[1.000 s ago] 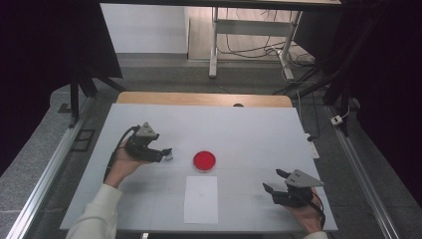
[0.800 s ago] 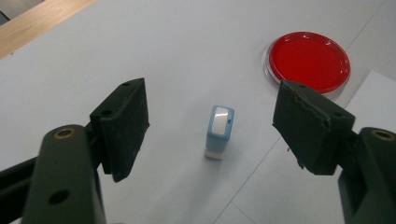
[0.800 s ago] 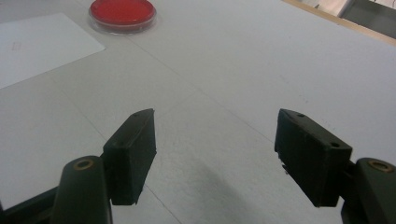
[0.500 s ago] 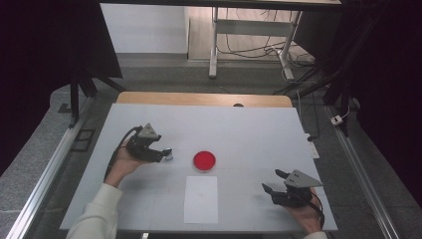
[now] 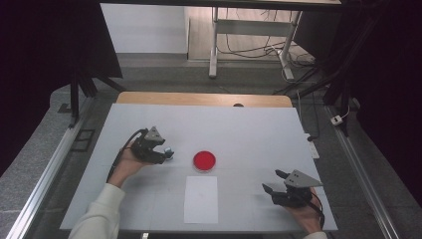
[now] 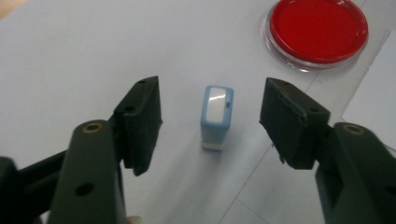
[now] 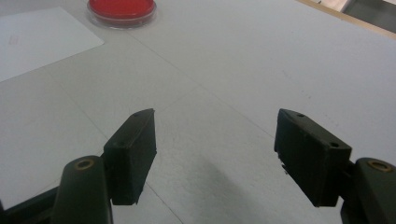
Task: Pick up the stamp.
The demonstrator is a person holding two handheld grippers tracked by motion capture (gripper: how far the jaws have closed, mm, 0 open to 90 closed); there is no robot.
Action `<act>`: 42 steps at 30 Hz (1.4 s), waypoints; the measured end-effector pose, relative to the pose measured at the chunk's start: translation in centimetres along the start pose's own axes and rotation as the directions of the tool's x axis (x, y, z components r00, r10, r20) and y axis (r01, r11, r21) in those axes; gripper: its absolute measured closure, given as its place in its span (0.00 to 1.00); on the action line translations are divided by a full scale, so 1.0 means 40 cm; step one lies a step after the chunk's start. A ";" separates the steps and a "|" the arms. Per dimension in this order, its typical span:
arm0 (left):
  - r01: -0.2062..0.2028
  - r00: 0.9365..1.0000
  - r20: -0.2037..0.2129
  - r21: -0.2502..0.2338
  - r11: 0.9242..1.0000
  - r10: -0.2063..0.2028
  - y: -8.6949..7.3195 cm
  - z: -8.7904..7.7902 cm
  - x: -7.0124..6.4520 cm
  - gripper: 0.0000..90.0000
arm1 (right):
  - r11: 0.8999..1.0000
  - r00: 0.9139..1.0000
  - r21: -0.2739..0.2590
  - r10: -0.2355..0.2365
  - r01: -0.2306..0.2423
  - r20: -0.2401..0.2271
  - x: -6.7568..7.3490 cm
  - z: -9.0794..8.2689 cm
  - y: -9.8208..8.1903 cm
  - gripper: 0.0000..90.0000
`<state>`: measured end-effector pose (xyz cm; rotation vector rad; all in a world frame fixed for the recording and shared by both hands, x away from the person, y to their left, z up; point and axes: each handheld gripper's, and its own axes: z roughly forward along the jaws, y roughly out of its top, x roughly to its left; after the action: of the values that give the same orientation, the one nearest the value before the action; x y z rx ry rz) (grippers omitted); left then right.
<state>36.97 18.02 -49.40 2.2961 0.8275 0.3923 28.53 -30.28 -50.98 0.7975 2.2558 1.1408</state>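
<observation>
Two matte black jaws of the left hand-held gripper (image 6: 210, 126), just closing yet spread, flank a boxy blue stamp (image 6: 216, 116) untouched; right hand-held gripper (image 7: 215, 154) gapes over smooth table (image 7: 261, 60)

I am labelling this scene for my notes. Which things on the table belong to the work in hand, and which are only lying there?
In the work:
- small blue stamp, upright between the left gripper jaws, which have just been closing, not yet touching it
- red ink pad, probably
- white paper sheet, probably

Just there:
- right gripper, open over bare table
</observation>
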 end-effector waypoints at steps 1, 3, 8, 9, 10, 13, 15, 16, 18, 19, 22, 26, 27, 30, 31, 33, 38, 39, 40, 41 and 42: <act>0.000 1.000 0.000 0.000 1.000 0.000 0.000 0.000 0.000 0.45 | 1.000 1.000 0.000 0.000 0.000 0.000 0.000 0.000 0.000 0.32; -0.003 1.000 0.005 0.006 1.000 0.003 -0.001 0.004 -0.001 0.48 | 1.000 1.000 -0.001 -0.001 0.001 0.001 0.000 0.000 0.000 0.32; -0.014 1.000 0.007 0.006 1.000 0.014 -0.001 0.008 -0.006 0.54 | 1.000 1.000 -0.001 -0.004 0.004 0.003 0.000 -0.001 0.000 0.33; -0.015 1.000 0.007 0.005 1.000 0.015 -0.001 0.008 -0.006 0.55 | 1.000 1.000 0.000 -0.004 0.004 0.003 0.000 -0.001 0.000 0.33; -0.016 1.000 0.006 0.005 1.000 0.016 -0.002 0.009 -0.007 0.58 | 1.000 1.000 0.000 -0.003 0.003 0.003 0.000 -0.001 -0.001 0.33; -0.023 1.000 0.004 0.009 1.000 0.023 -0.003 0.012 -0.008 0.61 | 1.000 1.000 0.000 -0.004 0.004 0.004 0.000 -0.001 -0.001 0.33; -0.025 1.000 0.002 0.010 1.000 0.025 -0.004 0.015 -0.009 0.62 | 1.000 1.000 0.000 -0.004 0.004 0.005 0.000 -0.002 -0.001 0.33; -0.028 1.000 0.002 0.015 0.999 0.028 -0.005 0.016 -0.009 0.63 | 1.000 1.000 0.000 -0.004 0.005 0.005 -0.001 -0.002 -0.001 0.33; -0.028 1.000 0.000 0.019 0.999 0.028 -0.006 0.018 -0.010 0.64 | 1.000 1.000 0.000 -0.005 0.005 0.005 -0.001 -0.002 -0.001 0.33; -0.029 1.000 -0.001 0.020 0.999 0.029 -0.006 0.019 -0.010 0.67 | 1.000 1.000 0.001 -0.005 0.005 0.005 -0.001 -0.002 -0.001 0.33; -0.038 0.999 0.000 0.021 0.999 0.038 -0.007 0.020 -0.011 0.72 | 1.000 1.000 0.002 -0.006 0.006 0.006 -0.001 -0.002 -0.001 0.33; -0.033 0.999 -0.012 0.016 0.999 0.033 -0.007 0.020 -0.011 0.78 | 1.000 1.000 0.002 -0.007 0.007 0.007 -0.001 -0.002 -0.002 0.33; -0.033 0.999 -0.015 0.015 0.999 0.033 -0.008 0.020 -0.011 0.78 | 1.000 1.000 0.002 -0.007 0.007 0.007 -0.001 -0.002 -0.002 0.33; -0.040 0.999 -0.015 0.015 0.999 0.040 -0.009 0.019 -0.011 0.81 | 1.000 1.000 0.002 -0.009 0.009 0.006 -0.001 -0.002 -0.003 0.33; -0.040 0.999 -0.015 0.015 0.999 0.040 -0.009 0.019 -0.011 0.81 | 1.000 1.000 0.001 -0.009 0.009 0.005 0.000 -0.001 -0.003 0.33; -0.041 0.999 -0.015 0.012 0.999 0.041 -0.009 0.018 -0.012 0.82 | 1.000 1.000 0.000 -0.010 0.010 0.005 0.000 -0.001 -0.003 0.33; -0.046 0.999 -0.014 0.007 0.999 0.046 -0.008 0.019 -0.014 0.83 | 1.000 1.000 -0.003 -0.009 0.009 0.006 0.000 -0.001 -0.003 0.33; -0.047 0.999 -0.016 0.008 0.999 0.047 -0.008 0.018 -0.014 0.83 | 1.000 1.000 -0.003 -0.009 0.009 0.006 0.000 -0.001 -0.003 0.33; -0.048 0.999 -0.018 0.009 0.999 0.048 -0.008 0.018 -0.014 0.83 | 1.000 1.000 -0.003 -0.009 0.009 0.006 0.000 -0.001 -0.003 0.33; -0.053 0.998 -0.021 0.013 0.999 0.053 -0.008 0.018 -0.014 0.83 | 1.000 1.000 -0.005 -0.008 0.008 0.005 0.000 -0.001 -0.003 0.33; -0.055 0.998 -0.028 0.016 0.998 0.055 -0.007 0.017 -0.015 0.83 | 1.000 1.000 -0.005 -0.009 0.009 0.004 0.000 0.000 -0.003 0.33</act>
<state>36.70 17.47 -50.13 2.3362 0.7847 0.4452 28.48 -30.35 -51.07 0.7868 2.2503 1.1393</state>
